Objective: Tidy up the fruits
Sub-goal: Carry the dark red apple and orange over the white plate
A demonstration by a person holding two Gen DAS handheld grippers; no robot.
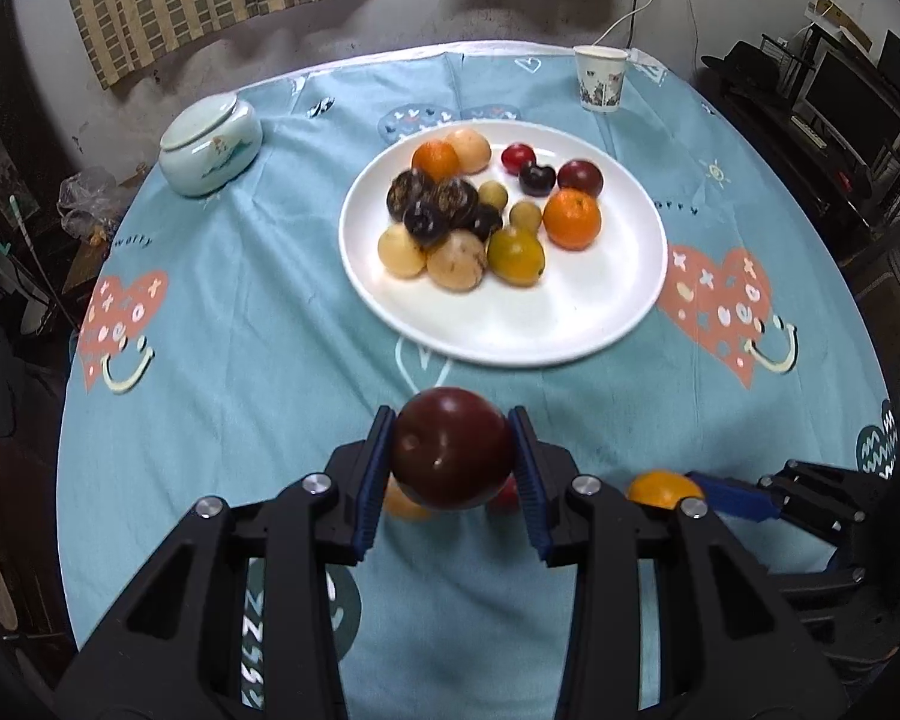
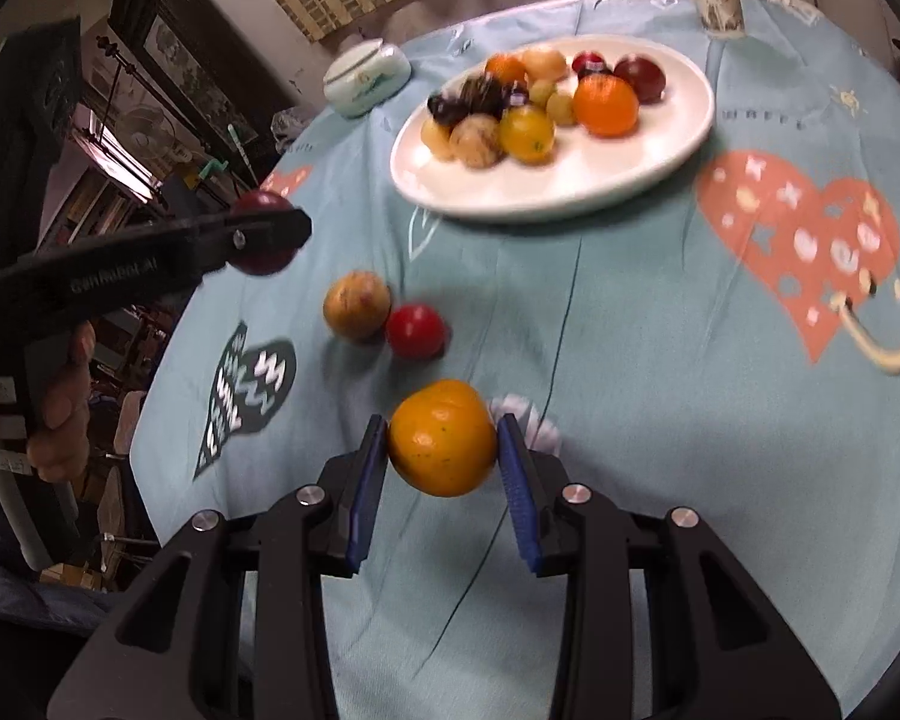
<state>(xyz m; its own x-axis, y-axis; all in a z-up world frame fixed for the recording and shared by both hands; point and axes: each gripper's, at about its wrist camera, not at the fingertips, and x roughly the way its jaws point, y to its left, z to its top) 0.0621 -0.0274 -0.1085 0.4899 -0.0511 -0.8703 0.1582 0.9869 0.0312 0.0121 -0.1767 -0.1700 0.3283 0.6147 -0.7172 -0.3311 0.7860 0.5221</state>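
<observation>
My left gripper (image 1: 453, 450) is shut on a dark red plum (image 1: 452, 447) and holds it above the cloth, short of the white plate (image 1: 570, 324). My right gripper (image 2: 443, 441) is shut on an orange (image 2: 443, 437), lifted over the cloth. The plate (image 2: 546, 192) carries several fruits: oranges, tan round fruits, dark ones, red plums. A tan fruit (image 2: 356, 305) and a small red fruit (image 2: 416, 330) lie loose on the cloth between the grippers. The left gripper with its plum (image 2: 262, 234) shows at the left of the right wrist view.
A round table wears a blue cloth (image 1: 240, 300) with heart prints. A pale lidded ceramic jar (image 1: 210, 144) stands at the back left, a paper cup (image 1: 599, 79) at the back right. The table edge drops off to cluttered furniture on both sides.
</observation>
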